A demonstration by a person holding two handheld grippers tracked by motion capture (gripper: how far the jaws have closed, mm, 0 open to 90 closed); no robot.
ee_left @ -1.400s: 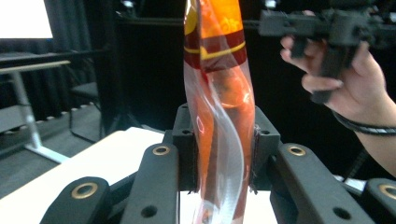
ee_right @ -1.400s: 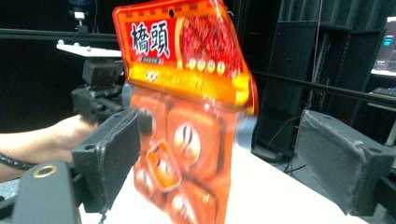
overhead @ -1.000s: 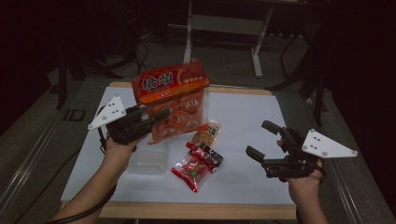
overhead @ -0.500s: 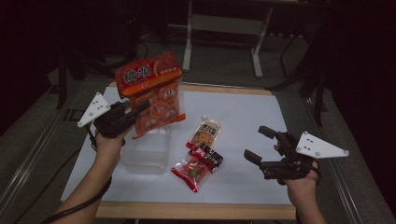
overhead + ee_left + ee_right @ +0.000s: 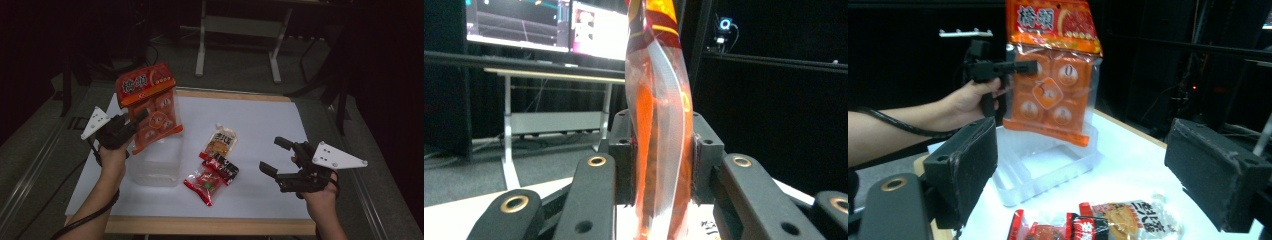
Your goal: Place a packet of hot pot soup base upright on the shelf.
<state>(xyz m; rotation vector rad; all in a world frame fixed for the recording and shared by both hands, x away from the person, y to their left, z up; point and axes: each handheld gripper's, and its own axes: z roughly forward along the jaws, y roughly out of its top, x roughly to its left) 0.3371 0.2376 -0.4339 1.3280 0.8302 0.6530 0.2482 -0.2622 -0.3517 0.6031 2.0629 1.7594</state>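
Note:
A large orange snack bag (image 5: 147,107) with a clear lower half hangs upright over a clear plastic container (image 5: 152,182) on the left of the white table. My left gripper (image 5: 137,122) is shut on the bag's side edge; in the left gripper view the bag (image 5: 659,100) is pinched between the two jaws. My right gripper (image 5: 272,155) stands open and empty near the table's right front. In the right gripper view the bag (image 5: 1053,75) hangs above the container (image 5: 1013,192), beyond my open right gripper (image 5: 1083,170).
Three small packets lie mid-table: a beige one (image 5: 220,141), a black and red one (image 5: 222,167) and a red one (image 5: 204,184). The white table top (image 5: 260,125) has a wooden front edge. A metal desk frame (image 5: 235,30) stands behind.
My left gripper has carried the orange bag leftward, and it now hangs over the clear container. My right gripper has drifted slightly left and stayed open.

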